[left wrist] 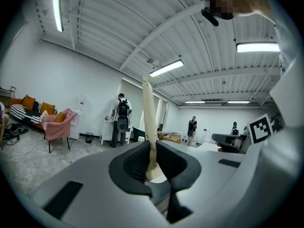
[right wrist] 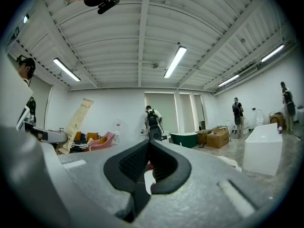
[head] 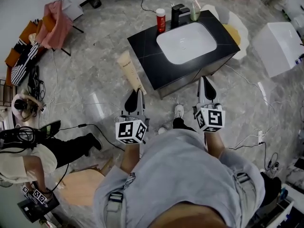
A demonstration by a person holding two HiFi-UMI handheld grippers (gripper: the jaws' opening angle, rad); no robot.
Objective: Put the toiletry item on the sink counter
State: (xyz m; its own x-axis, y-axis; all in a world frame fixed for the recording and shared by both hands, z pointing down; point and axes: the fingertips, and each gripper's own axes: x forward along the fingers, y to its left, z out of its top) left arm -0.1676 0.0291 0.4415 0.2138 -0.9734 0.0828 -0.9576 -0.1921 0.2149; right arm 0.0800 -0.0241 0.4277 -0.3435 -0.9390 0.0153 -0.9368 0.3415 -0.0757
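Note:
My left gripper (head: 137, 94) is shut on the lower end of a cream toiletry tube (head: 129, 71), which sticks out ahead of the jaws towards the counter's left corner. In the left gripper view the tube (left wrist: 148, 122) rises upright from between the jaws of the left gripper (left wrist: 153, 159). The black sink counter (head: 142, 46) with its white basin (head: 186, 42) stands just ahead. My right gripper (head: 204, 81) is shut and empty, its tip near the counter's front edge. In the right gripper view the tube (right wrist: 77, 123) shows at left, beside the right gripper (right wrist: 149, 167).
On the counter's far edge stand a red bottle (head: 161, 20), a black faucet (head: 179, 14) and a cup (head: 195, 12). A white tub (head: 279, 42) stands at right. A person (head: 33, 158) sits at left, near a pink chair (head: 56, 23). Cables cross the floor.

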